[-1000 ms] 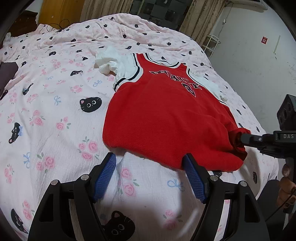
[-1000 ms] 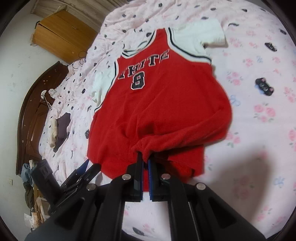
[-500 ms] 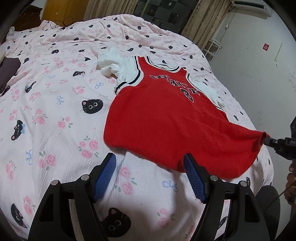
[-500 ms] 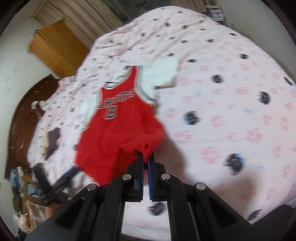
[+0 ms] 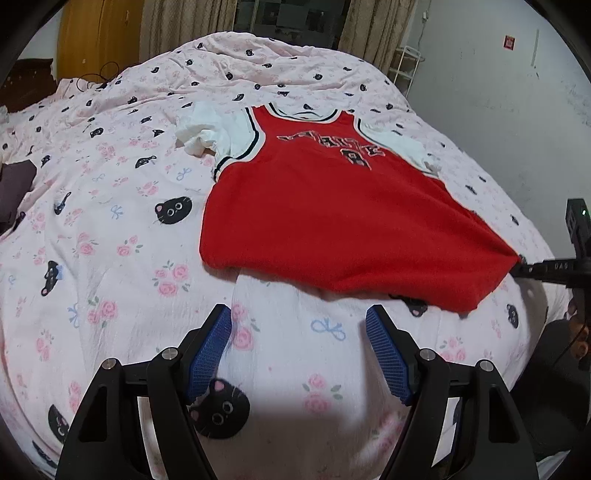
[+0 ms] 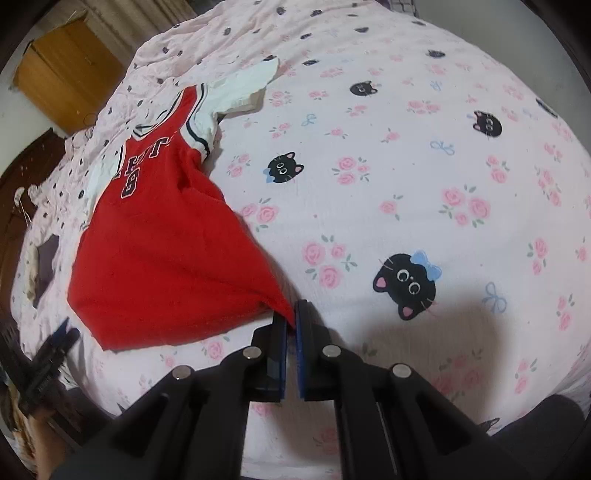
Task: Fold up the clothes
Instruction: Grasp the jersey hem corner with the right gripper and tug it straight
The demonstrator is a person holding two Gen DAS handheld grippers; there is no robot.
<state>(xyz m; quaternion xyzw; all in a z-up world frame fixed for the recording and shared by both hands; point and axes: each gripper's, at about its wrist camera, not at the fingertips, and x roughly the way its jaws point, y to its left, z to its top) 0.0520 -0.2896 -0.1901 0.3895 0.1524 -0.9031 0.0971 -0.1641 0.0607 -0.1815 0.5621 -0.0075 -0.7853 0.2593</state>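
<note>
One red jersey [image 5: 332,221] with white sleeves lies face up on the bed [image 5: 110,258], filling the centre and right of the left wrist view; in the right wrist view it sits at centre left. Two grippers are in sight. The left gripper [image 5: 299,350], at the bottom centre of its own view, stands wide with nothing between its blue pads [image 5: 208,347], just short of the jersey's near hem. The right gripper [image 6: 291,332], at the bottom centre of its view, is clamped narrow on the jersey's lower corner, which is drawn out into a taut point; the same gripper shows at the right edge of the left wrist view.

The bed wears a pink cover printed with black cat faces, roses and blue bows. A wooden wardrobe [image 6: 62,70] stands in the upper left, curtains [image 5: 369,33] hang at the top, and a pale wall [image 5: 498,92] fills the upper right.

Bare cover lies left of the jersey and before the left gripper. A dark cloth [image 5: 14,184] lies at the far left edge.
</note>
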